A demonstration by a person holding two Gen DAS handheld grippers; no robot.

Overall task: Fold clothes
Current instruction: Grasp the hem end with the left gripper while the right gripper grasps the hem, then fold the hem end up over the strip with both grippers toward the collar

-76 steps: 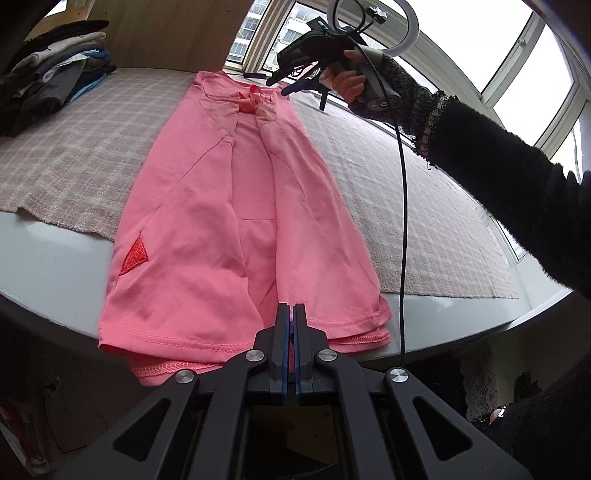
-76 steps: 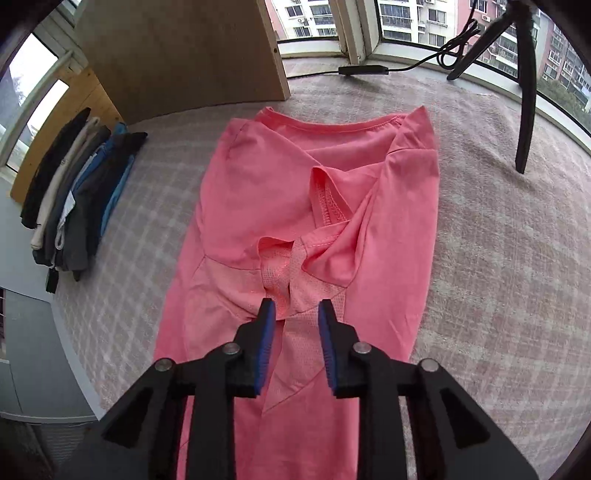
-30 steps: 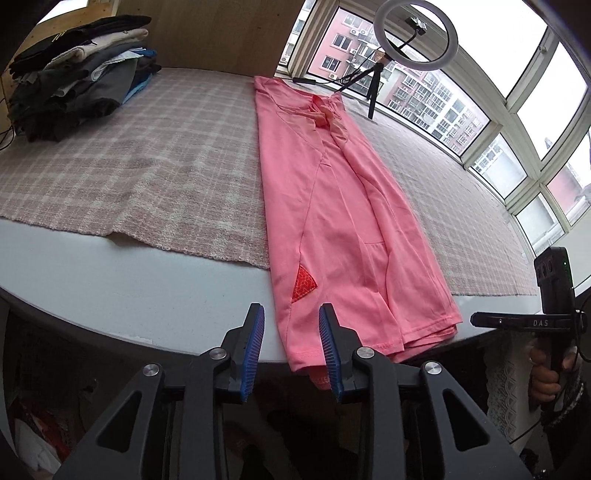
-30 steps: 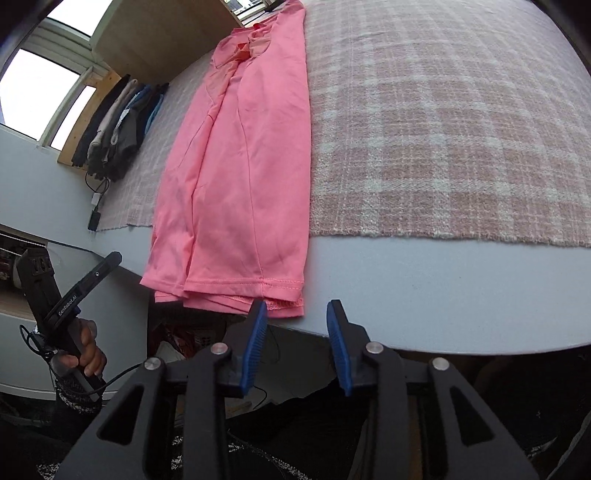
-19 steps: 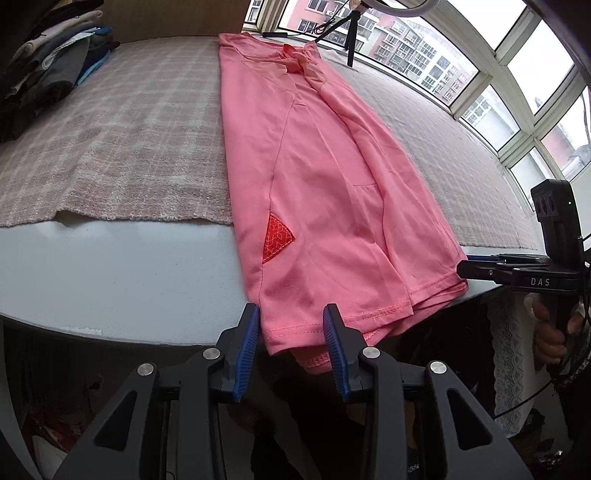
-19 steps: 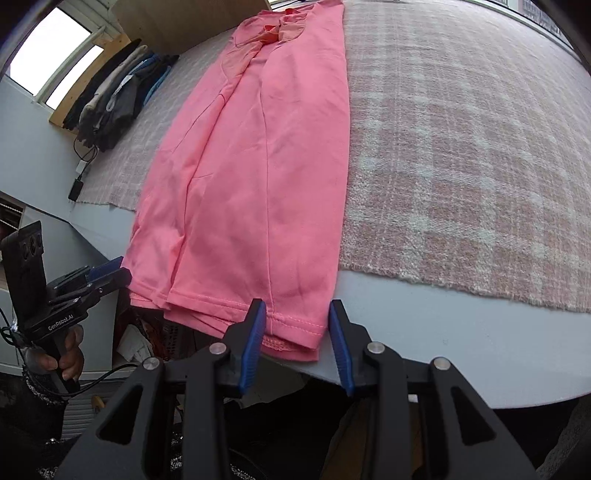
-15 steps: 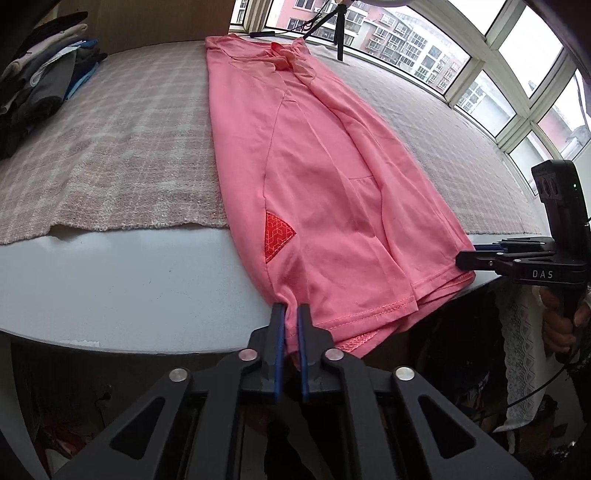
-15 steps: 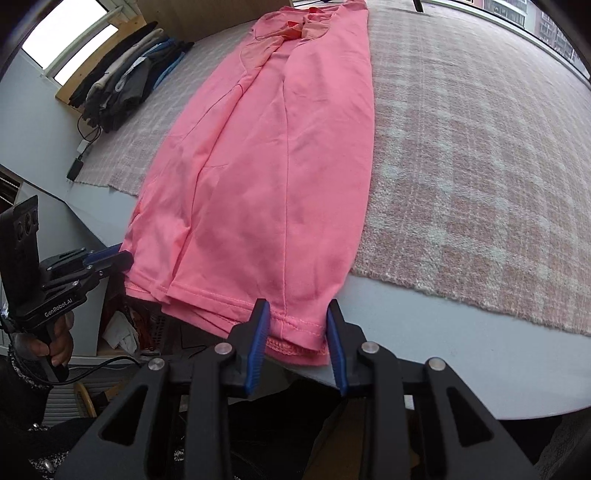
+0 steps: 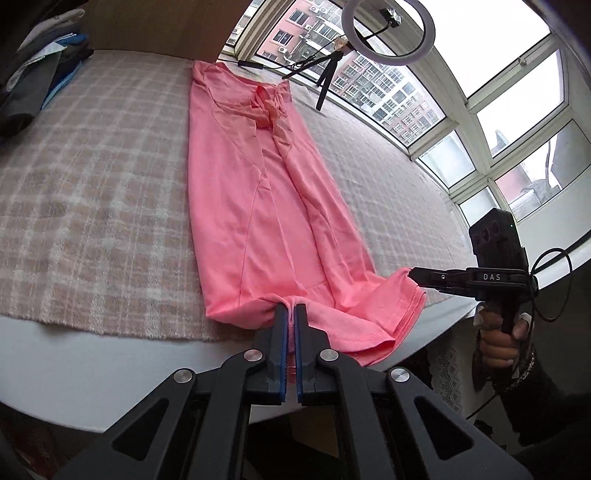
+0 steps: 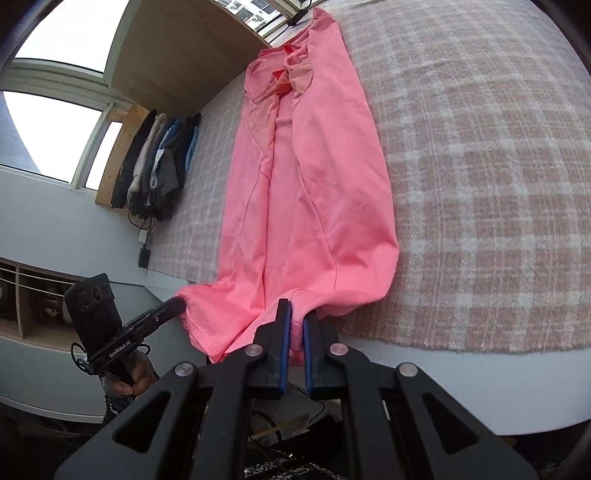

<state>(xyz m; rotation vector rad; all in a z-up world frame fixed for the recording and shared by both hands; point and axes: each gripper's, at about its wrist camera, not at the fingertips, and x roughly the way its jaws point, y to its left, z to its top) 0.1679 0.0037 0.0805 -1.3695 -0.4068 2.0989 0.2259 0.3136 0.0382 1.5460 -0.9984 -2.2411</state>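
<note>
A pink shirt (image 9: 258, 199) lies lengthwise on the checked cloth, sides folded in to a long strip, collar at the far end; it also shows in the right wrist view (image 10: 306, 192). My left gripper (image 9: 290, 314) is shut on the left corner of its hem. My right gripper (image 10: 293, 325) is shut on the right corner of the hem, and shows in the left wrist view (image 9: 413, 275) gripping that corner. The left gripper shows in the right wrist view (image 10: 177, 304). The hem is lifted off the table edge between the two grippers.
The checked pink cloth (image 9: 92, 192) covers the white table (image 9: 74, 362). A stack of folded dark clothes (image 10: 159, 166) sits at the far left by a wooden panel. A ring light on a tripod (image 9: 384, 33) stands at the far edge by the windows.
Both grippers closed on the hem corners. The hem, which hung over the table edge, is now lifted and drawn up onto the cloth.
</note>
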